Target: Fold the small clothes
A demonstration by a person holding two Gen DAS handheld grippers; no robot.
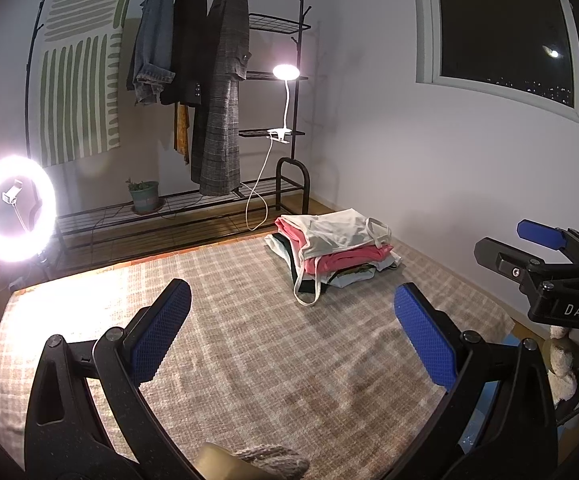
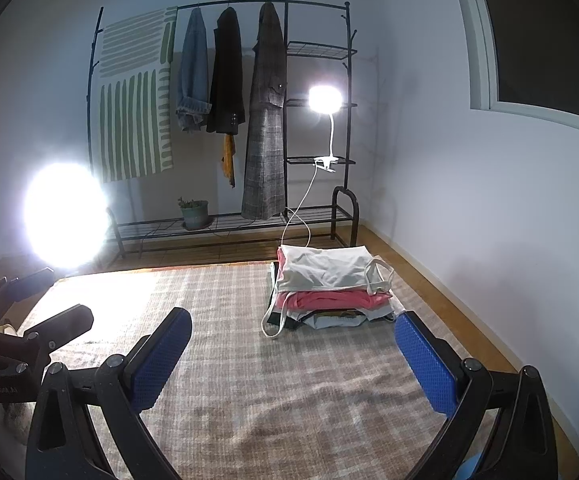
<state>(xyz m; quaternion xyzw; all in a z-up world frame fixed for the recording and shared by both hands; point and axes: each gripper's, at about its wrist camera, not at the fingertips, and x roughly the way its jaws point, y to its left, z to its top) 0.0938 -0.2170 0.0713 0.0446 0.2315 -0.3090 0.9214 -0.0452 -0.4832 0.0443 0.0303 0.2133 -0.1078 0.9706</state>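
Plaid beige rug (image 1: pixel 249 340) fills the lower half of both views. Folded clothes (image 1: pixel 333 248), a white top above pink ones, sit stacked right of centre on the rug's far edge. Left gripper (image 1: pixel 293 332) and right gripper (image 2: pixel 293 360) hover low, jaws spread wide and holding nothing. A clothes rack (image 2: pixel 225 120) stands at upper centre.

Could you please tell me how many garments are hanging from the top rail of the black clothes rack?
3 on hangers: a blue denim jacket leftmost, a black coat in the middle, a grey plaid coat rightmost. A yellow scarf dangles below the black coat.
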